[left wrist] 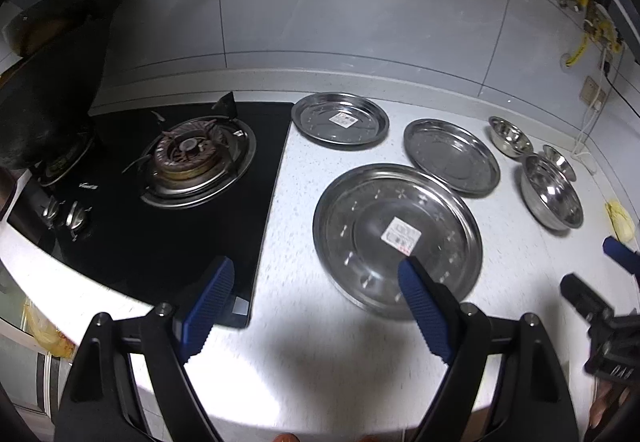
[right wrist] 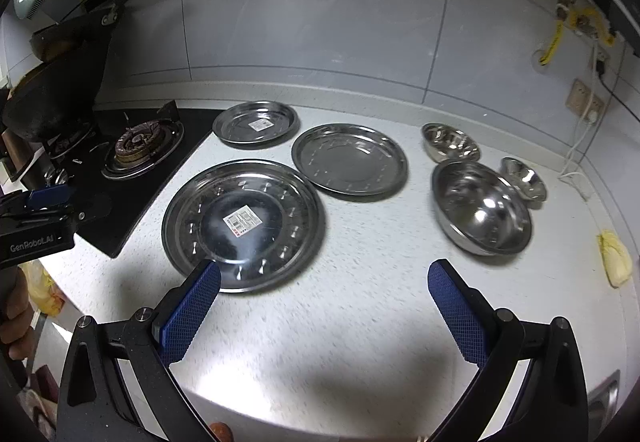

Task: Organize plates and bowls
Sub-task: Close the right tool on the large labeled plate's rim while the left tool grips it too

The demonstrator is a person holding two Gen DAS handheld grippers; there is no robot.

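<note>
Steel plates (right wrist: 244, 224) and bowls (right wrist: 482, 207) apart on desk (right wrist: 360, 314), nothing stacked yet; both tools, left tool (left wrist: 318, 284) and right tool (right wrist: 324, 282), spread and empty; probably next, gripping one plate rim.

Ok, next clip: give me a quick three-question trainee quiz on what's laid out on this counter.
1. Count: how many steel plates and how many steel bowls lie on the counter?
2. True or false: the middle-sized plate carries a paper label.
3. Pick one: the left gripper and right gripper are (a) both open and empty, (b) both shut on plates, (c) one open, one shut.

Key
1. Three plates, three bowls.
2. False; only the largest plate and the smallest plate show labels.
3. a
</note>
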